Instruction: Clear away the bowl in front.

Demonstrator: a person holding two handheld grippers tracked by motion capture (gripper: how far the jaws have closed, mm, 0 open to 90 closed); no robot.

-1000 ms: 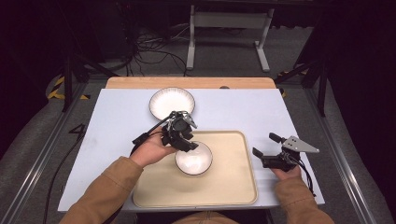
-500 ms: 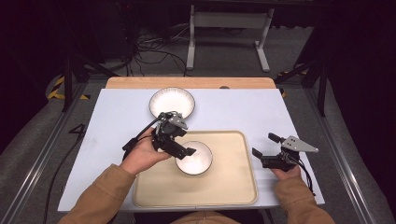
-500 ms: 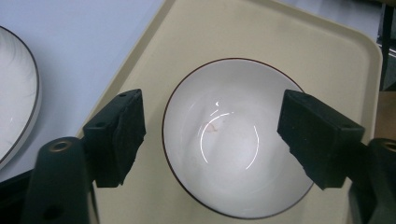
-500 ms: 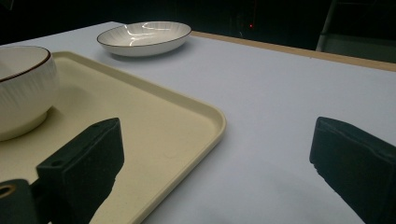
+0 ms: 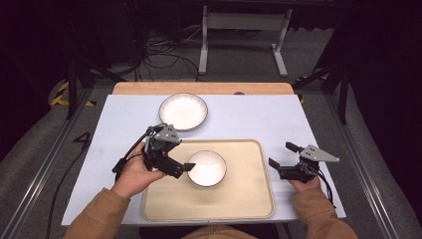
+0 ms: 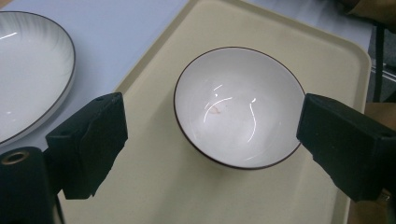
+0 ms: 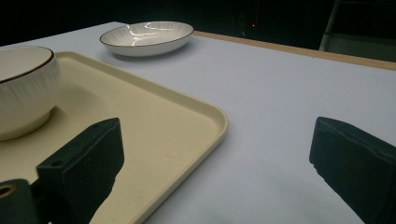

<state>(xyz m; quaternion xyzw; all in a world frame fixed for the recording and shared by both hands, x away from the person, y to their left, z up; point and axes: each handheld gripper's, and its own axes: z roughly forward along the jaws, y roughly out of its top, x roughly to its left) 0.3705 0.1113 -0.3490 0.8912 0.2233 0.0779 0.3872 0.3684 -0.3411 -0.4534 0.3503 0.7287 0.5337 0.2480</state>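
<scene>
**Bowl sits free on the tray**

The left gripper (image 5: 186,167) hangs beside the bowl (image 5: 206,168), its jaws just opened wide with nothing between them. The bowl rests upright on the tray (image 5: 249,199). The right gripper (image 5: 281,160) hovers with jaws apart over the bench (image 5: 249,114); farther off lies a plate (image 5: 183,111).

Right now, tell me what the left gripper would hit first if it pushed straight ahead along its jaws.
Most likely the white bowl on the tray: it sits directly ahead of the left gripper, between the lines of its open, empty jaws, which have just been opening. Depth is hard to judge.
</scene>
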